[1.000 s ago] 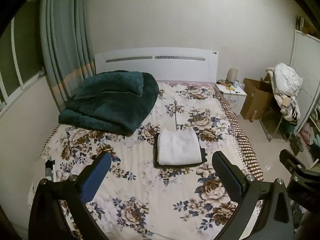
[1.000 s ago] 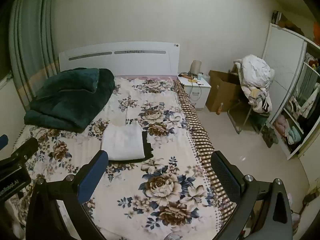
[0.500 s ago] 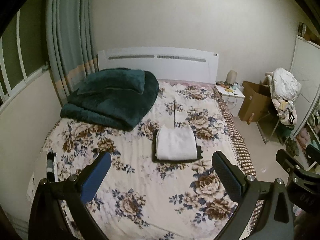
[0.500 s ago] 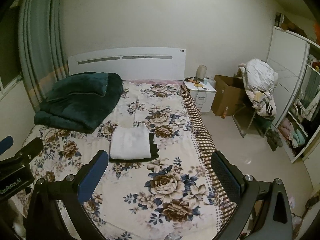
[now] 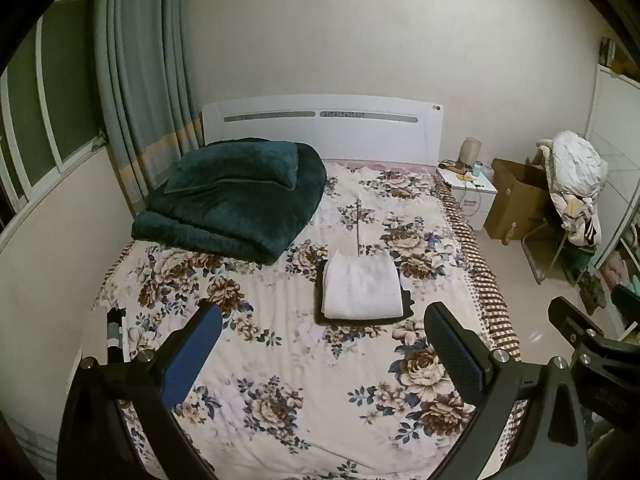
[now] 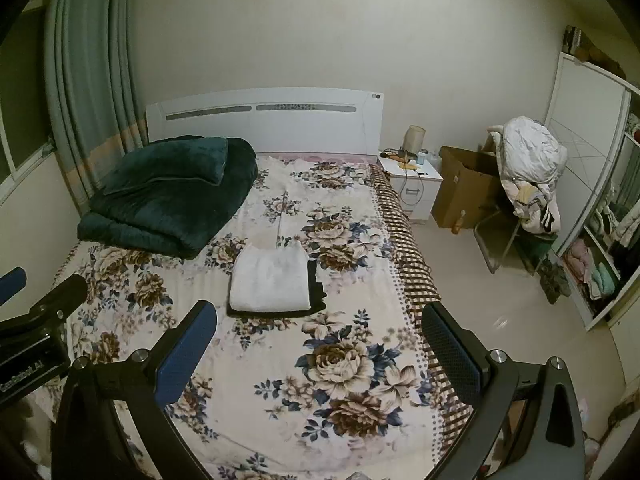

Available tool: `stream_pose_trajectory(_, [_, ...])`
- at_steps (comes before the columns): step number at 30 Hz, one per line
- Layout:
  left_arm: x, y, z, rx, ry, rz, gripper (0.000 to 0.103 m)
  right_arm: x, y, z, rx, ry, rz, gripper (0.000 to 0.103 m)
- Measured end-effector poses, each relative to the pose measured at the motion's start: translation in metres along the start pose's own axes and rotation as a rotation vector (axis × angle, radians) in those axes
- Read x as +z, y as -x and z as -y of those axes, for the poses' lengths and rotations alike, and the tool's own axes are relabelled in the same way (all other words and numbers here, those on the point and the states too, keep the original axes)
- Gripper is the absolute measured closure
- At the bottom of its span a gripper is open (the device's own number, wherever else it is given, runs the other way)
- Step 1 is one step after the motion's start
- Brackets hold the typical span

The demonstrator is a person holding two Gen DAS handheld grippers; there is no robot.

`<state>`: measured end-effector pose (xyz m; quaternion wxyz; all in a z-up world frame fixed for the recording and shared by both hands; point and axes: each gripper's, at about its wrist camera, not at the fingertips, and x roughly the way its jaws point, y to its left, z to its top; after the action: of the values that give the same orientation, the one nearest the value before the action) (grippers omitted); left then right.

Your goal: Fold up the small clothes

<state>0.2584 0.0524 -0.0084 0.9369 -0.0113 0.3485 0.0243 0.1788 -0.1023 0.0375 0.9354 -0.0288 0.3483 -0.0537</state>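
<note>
Left gripper and right gripper, both spread and empty, well short of the folded white garment atop a black garment mid-bed. Risk: a careless grab would undo the folds.

A bedroom under dim indoor light. Plain cream walls are enclosing a bed with a floral sheet and a white headboard. A dark green quilt is lying folded near the headboard. Blue-green curtains are hanging beside a window on the left. Right of the bed, a white nightstand is standing beside a cardboard box. A chair is holding heaped laundry. A white wardrobe is standing open on the pale floor.
</note>
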Motion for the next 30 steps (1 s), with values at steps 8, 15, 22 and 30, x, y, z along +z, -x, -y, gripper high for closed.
stream_pose_trajectory(8, [0.002,0.002,-0.001,-0.003,0.001,0.006,0.0,-0.001,0.005,0.0,0.005,-0.003,0.013,0.0])
stream_pose_trajectory(15, [0.005,0.005,-0.001,-0.014,0.0,0.002,0.0,-0.001,0.007,0.001,0.012,-0.006,0.009,0.0])
stream_pose_trajectory(22, [0.007,0.007,0.0,-0.019,-0.001,0.003,0.0,0.006,0.006,0.001,0.016,-0.002,0.013,0.0])
stream_pose_trajectory(30, [0.01,0.011,0.003,-0.025,-0.001,0.0,0.0,0.009,0.012,0.003,0.011,-0.009,0.019,0.0])
